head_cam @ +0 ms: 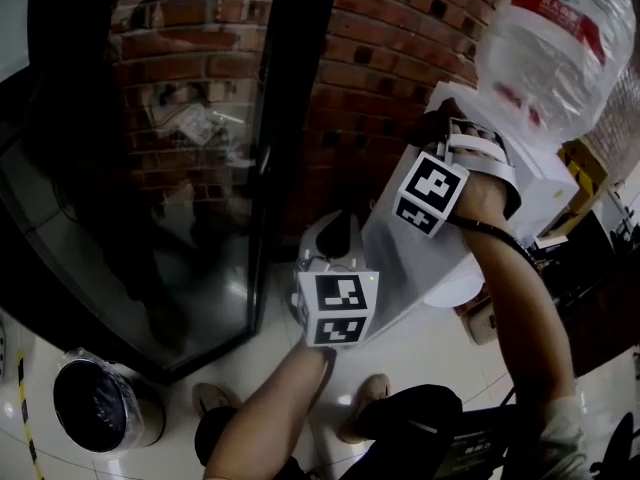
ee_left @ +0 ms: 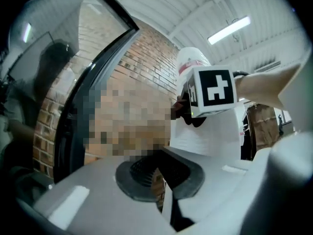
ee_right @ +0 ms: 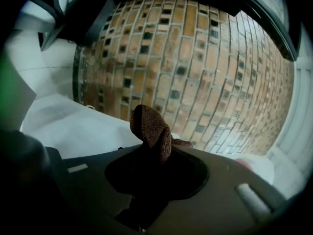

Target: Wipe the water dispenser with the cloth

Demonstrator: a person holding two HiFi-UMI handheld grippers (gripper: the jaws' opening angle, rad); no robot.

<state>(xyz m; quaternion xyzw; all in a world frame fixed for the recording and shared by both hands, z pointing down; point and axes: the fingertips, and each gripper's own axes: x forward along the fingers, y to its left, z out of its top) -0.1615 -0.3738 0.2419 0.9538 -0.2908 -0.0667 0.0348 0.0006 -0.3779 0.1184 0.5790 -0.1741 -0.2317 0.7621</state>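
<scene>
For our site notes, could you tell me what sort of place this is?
Probably an office or lobby corner: a white water dispenser with a large bottle stands by a brick wall, beside a dark-framed glass door and glossy floor tiles.

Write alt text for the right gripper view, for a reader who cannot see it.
The right gripper has its jaws shut on a brown cloth, and a fold of the cloth sticks up past them. Behind it is a brick wall, with the white surface of the water dispenser at lower left.
</scene>
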